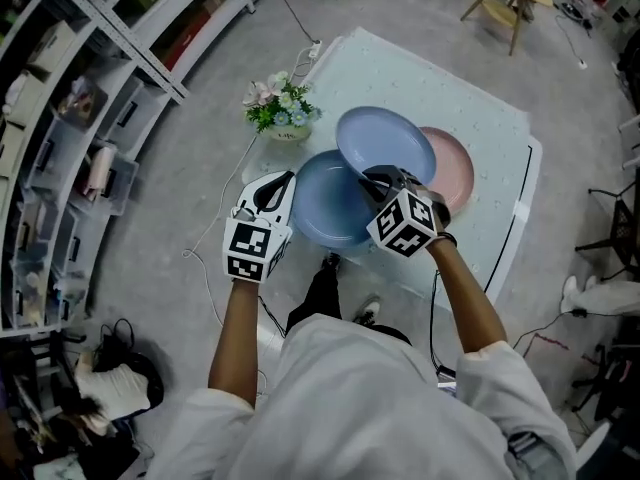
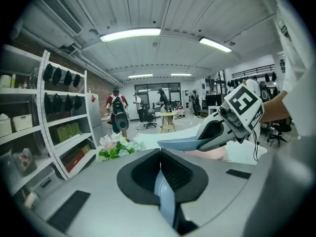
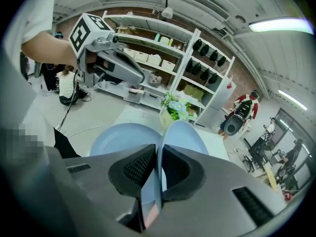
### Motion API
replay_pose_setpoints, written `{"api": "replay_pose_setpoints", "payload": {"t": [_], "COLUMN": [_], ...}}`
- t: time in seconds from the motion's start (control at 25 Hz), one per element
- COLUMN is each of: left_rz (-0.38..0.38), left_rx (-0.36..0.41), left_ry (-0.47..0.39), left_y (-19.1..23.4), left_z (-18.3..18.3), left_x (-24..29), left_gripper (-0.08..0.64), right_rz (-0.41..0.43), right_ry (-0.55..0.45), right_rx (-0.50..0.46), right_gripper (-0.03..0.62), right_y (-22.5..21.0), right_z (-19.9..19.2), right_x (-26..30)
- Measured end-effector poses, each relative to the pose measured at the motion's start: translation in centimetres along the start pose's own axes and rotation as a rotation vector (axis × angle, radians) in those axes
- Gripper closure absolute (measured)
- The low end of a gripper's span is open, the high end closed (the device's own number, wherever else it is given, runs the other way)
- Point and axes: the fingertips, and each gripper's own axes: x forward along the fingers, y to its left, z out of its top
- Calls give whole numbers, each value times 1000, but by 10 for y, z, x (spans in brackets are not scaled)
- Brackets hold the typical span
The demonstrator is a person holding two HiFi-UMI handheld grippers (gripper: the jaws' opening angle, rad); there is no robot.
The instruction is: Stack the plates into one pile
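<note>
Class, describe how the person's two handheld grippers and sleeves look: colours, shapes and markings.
Both the left gripper and right gripper have pale grey-white shells, black ribbed fingers, and a cube with black-and-white square markers. The sleeves are white.

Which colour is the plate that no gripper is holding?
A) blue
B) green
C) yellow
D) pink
D: the pink plate lies on the table with no gripper on it, while the left gripper pinches the darker blue plate and the right gripper pinches the lighter blue plate.
</note>
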Motion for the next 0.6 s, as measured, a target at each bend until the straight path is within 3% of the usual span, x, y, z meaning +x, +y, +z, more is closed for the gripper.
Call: {"api": "replay_pose_setpoints", "payload": {"t": [0.16, 0.4, 0.6], "left_rz": [62, 129, 146], "left_rx": [-65, -119, -163], "left_ry": [18, 36, 48], "left_y": [2, -6, -16], "left_z": [-25, -54, -74], "left_x": [-35, -77, -93], "left_gripper": [540, 540, 540], "right_rz": [94, 168, 197], "right_ry": [-40, -50, -30], "right_rx": [-65, -131, -133], "right_gripper": [537, 542, 551], "right_y": [47, 99, 125], "right_z": [14, 17, 5], "right_x": [11, 21, 30]}}
